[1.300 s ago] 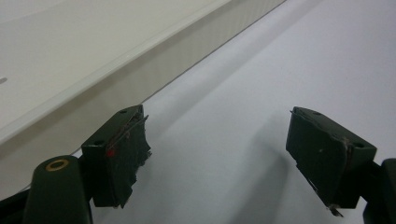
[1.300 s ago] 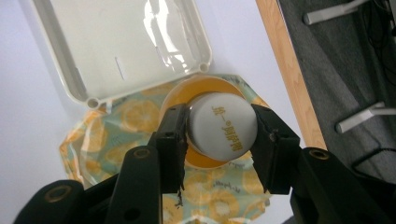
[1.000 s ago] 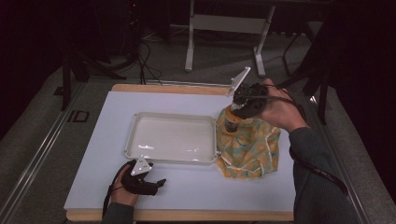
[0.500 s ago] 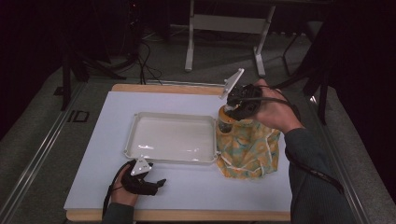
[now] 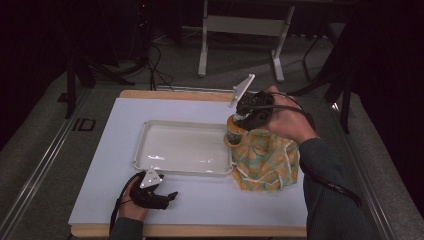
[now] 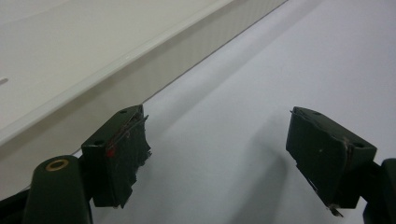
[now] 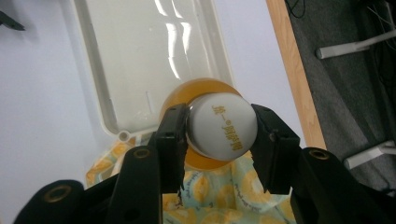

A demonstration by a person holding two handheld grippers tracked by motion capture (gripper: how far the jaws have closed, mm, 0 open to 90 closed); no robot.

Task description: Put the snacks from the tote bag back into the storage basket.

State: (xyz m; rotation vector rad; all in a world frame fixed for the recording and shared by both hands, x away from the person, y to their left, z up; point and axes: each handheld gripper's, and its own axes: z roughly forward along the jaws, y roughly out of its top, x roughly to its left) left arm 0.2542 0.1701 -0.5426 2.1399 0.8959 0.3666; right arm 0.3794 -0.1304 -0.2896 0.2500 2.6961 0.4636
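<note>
A bottle point(image 7: 223, 131) with a white cap and orange contents hangs just over the tray's right edge, upright, its neck clamped by my right gripper point(image 7: 219, 137). In the high view the bottle point(image 5: 233, 135) sits above the mouth of a yellow-and-teal patterned cloth bag point(image 5: 265, 161), with the right gripper point(image 5: 240, 121) coming down on it from above. My left gripper point(image 5: 169, 196) rests on the white table in front of the tray, open, and its jaws point(image 6: 215, 149) have nothing between them.
A shallow white tray point(image 5: 185, 150) lies in the middle of the table with nothing in it. Its front wall point(image 6: 93, 74) runs close beside the left gripper. The bag point(image 7: 219, 198) slumps to the tray's right. A wooden table edge point(image 7: 292, 70) lies beyond.
My right gripper has drifted slightly left with the bottle, from over the bag toward the tray's right edge. The left gripper has stayed put.
</note>
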